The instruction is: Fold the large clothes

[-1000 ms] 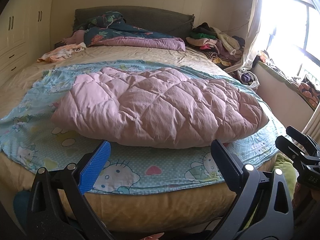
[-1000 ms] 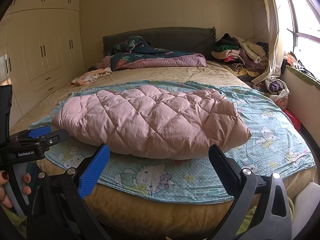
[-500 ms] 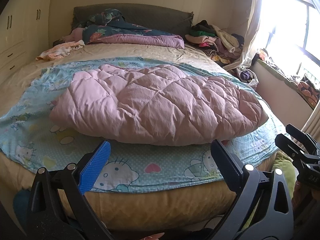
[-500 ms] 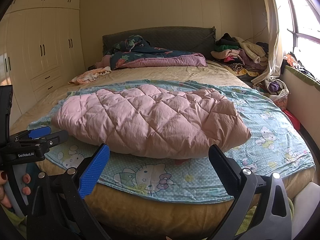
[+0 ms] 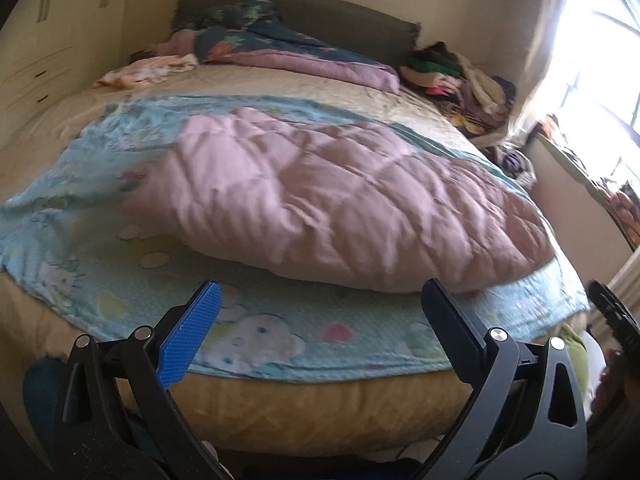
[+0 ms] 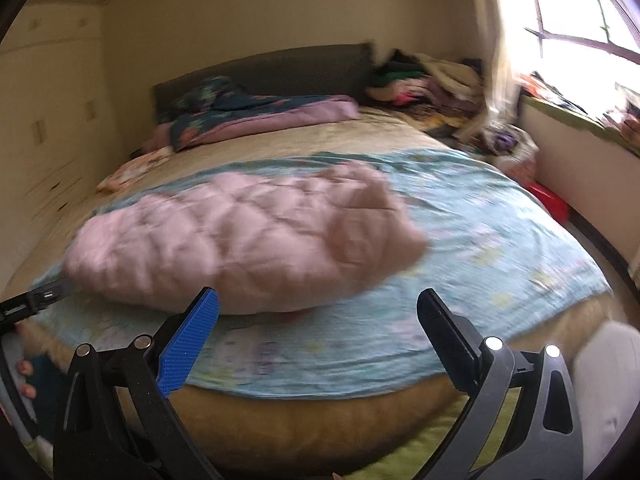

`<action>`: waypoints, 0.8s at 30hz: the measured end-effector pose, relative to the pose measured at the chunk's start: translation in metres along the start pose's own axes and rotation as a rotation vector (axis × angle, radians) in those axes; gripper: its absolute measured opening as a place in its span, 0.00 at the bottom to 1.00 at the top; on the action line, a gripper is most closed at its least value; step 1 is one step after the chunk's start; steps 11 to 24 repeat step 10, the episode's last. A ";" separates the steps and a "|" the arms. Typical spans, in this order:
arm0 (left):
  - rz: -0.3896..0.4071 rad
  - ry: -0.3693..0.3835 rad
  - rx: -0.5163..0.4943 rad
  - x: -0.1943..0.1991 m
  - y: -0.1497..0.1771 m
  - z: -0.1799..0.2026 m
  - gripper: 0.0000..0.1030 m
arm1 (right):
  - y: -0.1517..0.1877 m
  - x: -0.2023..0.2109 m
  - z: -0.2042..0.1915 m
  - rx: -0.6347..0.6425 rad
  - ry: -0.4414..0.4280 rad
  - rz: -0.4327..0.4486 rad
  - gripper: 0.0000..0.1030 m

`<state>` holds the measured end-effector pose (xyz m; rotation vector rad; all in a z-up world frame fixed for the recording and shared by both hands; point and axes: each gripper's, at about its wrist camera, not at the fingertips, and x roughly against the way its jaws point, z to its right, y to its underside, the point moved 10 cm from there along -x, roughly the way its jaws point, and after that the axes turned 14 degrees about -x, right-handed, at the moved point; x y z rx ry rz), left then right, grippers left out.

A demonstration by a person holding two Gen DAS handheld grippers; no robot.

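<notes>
A puffy pink quilted garment with diamond stitching (image 5: 340,196) lies spread flat in the middle of the bed, on top of a light blue cartoon-print sheet (image 5: 280,332) that covers the near half of the beige mattress (image 5: 320,412). Both views are motion-blurred, so the garment's seams and edges are soft; no sleeves or collar can be made out. The left gripper (image 5: 320,316) hangs at the foot of the bed, fingers spread wide and grasping nothing. The right gripper (image 6: 318,320) is likewise splayed apart and empty, short of the sheet's edge. By the grey headboard (image 6: 280,68) lies a dark floral and purple duvet (image 6: 260,114); a pile of mixed clothes (image 6: 424,80) sits at the far right corner.
</notes>
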<state>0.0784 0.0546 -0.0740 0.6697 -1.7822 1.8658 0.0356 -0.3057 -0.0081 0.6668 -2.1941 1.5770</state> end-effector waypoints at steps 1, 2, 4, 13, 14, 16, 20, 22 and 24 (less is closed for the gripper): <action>-0.001 -0.020 0.020 -0.001 -0.001 -0.012 0.91 | -0.005 0.001 0.017 -0.028 0.025 0.009 0.96; -0.004 -0.050 0.045 -0.004 -0.003 -0.029 0.91 | -0.013 0.004 0.045 -0.081 0.065 0.028 0.96; -0.009 -0.139 0.101 -0.012 -0.007 -0.074 0.91 | -0.027 0.009 0.100 -0.168 0.139 0.052 0.96; -0.081 -0.507 0.322 -0.041 0.000 -0.266 0.91 | -0.034 0.024 0.362 -0.411 0.665 0.094 0.96; -0.081 -0.507 0.322 -0.041 0.000 -0.266 0.91 | -0.034 0.024 0.362 -0.411 0.665 0.094 0.96; -0.081 -0.507 0.322 -0.041 0.000 -0.266 0.91 | -0.034 0.024 0.362 -0.411 0.665 0.094 0.96; -0.081 -0.507 0.322 -0.041 0.000 -0.266 0.91 | -0.034 0.024 0.362 -0.411 0.665 0.094 0.96; -0.081 -0.507 0.322 -0.041 0.000 -0.266 0.91 | -0.034 0.024 0.362 -0.411 0.665 0.094 0.96; -0.081 -0.507 0.322 -0.041 0.000 -0.266 0.91 | -0.034 0.024 0.362 -0.411 0.665 0.094 0.96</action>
